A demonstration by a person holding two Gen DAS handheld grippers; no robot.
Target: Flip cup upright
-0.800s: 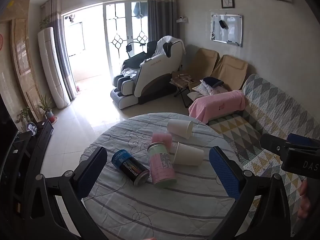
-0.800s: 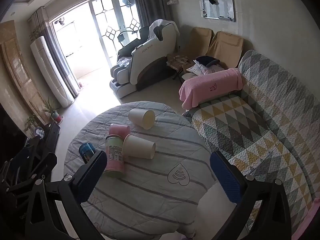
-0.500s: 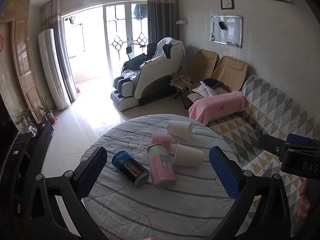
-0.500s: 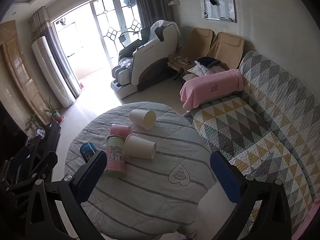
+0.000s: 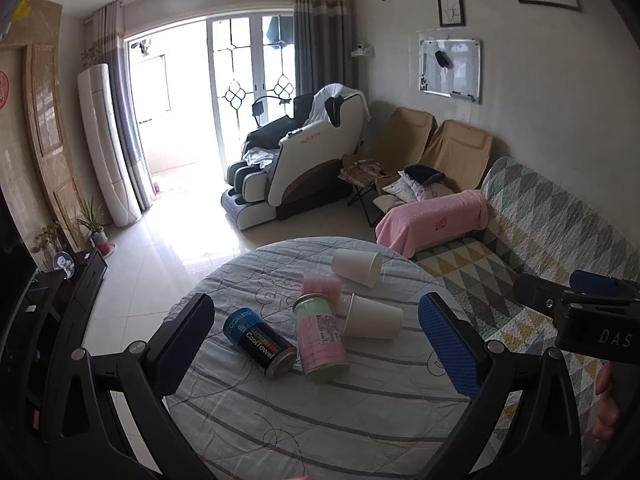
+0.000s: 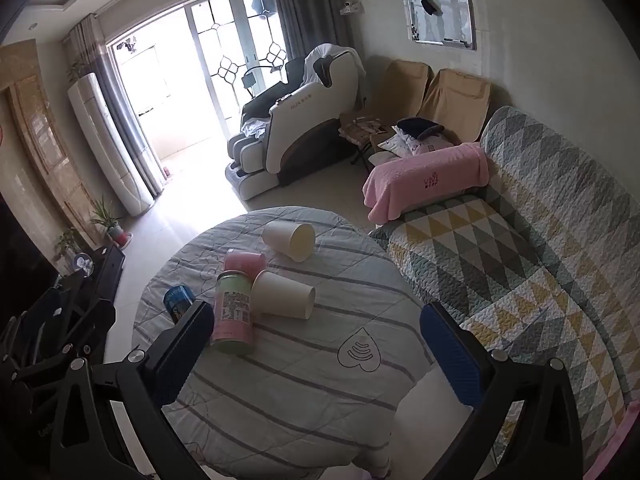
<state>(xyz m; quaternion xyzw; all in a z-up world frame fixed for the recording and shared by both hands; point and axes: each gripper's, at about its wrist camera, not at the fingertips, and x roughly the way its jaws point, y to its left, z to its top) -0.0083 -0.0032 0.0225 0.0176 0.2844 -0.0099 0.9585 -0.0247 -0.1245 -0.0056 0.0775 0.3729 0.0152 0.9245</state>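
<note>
On the worktop [image 5: 320, 420] we see two white cups [image 5: 370, 316] lying on their sides. Our left claw [image 5: 316, 344] and right claw [image 6: 316, 344] are both wide and hold nothing.

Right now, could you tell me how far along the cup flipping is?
Nothing looks done: the near paper cup, the far paper cup and the pink cup all lie on their sides on the table. Nothing is in hand; the left gripper and right gripper are open and empty above the table. Every grasp and flip is left.
</note>
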